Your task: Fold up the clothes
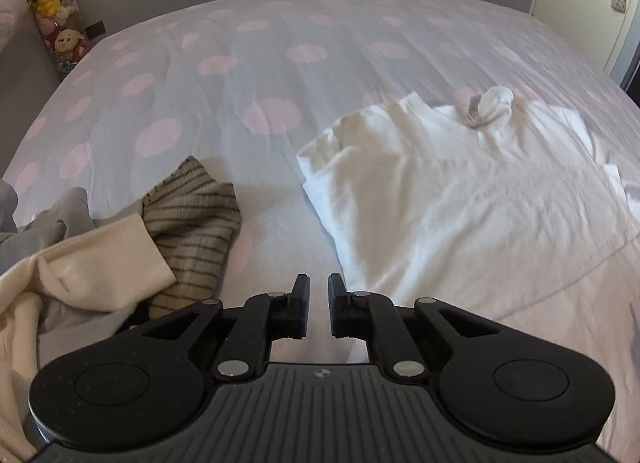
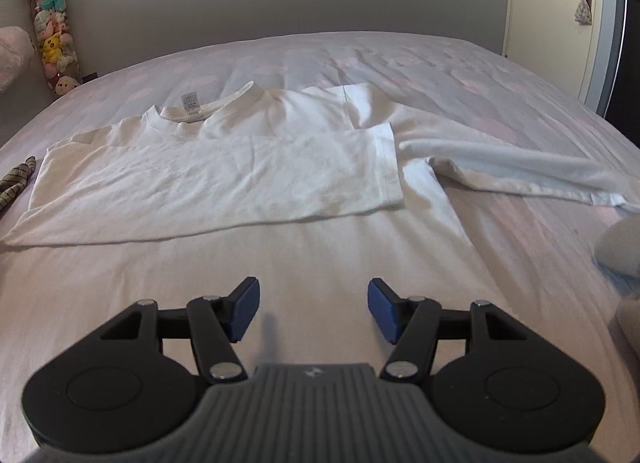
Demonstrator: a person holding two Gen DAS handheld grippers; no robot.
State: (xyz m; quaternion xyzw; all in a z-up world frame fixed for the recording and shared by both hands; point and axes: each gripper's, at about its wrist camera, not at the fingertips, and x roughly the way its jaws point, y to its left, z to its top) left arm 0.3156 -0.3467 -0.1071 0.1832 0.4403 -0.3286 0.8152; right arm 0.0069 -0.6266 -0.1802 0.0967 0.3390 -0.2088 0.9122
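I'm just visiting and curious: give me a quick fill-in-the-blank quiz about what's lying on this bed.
1. The T-shirt spread on the bed is ____ in colour.
2. The bedsheet's big round dots are ____.
3. The right gripper has nothing between its blue pads; its jaws are ____.
4. The brownish garment beside the cream one has a ____ pattern.

Missing words: white; pink; open; striped

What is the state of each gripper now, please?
Left gripper: nearly closed, a small gap, holding nothing.
Right gripper: open, holding nothing, above the white shirt.
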